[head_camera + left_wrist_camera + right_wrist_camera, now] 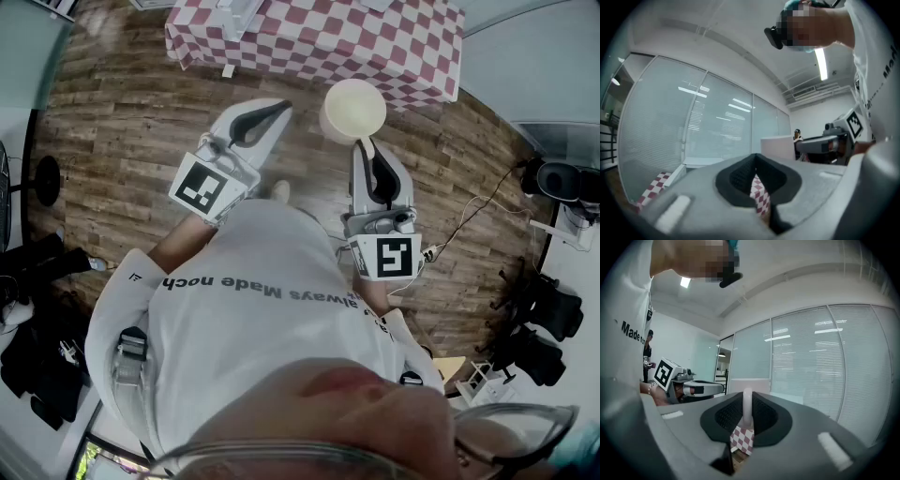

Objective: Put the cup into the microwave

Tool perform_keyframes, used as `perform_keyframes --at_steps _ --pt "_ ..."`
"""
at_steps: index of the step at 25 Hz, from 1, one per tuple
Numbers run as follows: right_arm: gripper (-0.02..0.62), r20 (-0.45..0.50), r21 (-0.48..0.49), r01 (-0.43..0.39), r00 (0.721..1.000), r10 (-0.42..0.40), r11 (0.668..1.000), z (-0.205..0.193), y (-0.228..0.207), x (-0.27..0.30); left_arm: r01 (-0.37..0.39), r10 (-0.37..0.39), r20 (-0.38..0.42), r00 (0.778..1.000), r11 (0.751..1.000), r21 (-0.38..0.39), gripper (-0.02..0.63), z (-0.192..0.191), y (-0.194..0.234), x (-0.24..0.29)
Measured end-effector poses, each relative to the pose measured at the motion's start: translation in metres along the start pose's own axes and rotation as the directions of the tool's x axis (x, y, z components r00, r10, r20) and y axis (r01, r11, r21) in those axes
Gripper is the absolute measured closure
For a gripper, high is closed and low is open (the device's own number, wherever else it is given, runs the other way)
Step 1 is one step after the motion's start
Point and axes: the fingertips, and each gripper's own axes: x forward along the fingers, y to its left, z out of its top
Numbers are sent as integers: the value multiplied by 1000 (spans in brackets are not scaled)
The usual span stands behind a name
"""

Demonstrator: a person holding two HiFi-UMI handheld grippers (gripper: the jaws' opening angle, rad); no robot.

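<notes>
Where the right gripper (367, 152) clamps its jaws on the pale handle (747, 405), the cream cup (353, 110) hangs upright in the air with its open mouth up. It is over the wooden floor (122, 112), near the front edge of the bench (319, 37) with the red-and-white checkered cloth. The left gripper (279, 110) is just beside the cup, apart from it, with its jaws together at the tips and nothing between them. Both grippers point toward the bench from the person's white sleeves (141, 281).
</notes>
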Motion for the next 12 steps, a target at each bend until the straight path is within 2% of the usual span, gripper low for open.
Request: perform_keyframes --at_steps 12 --pt "554 14 1 0 1000 0 1000 5 -5 -7 -1 1 13 1000 1000 2 603 6 -6 5"
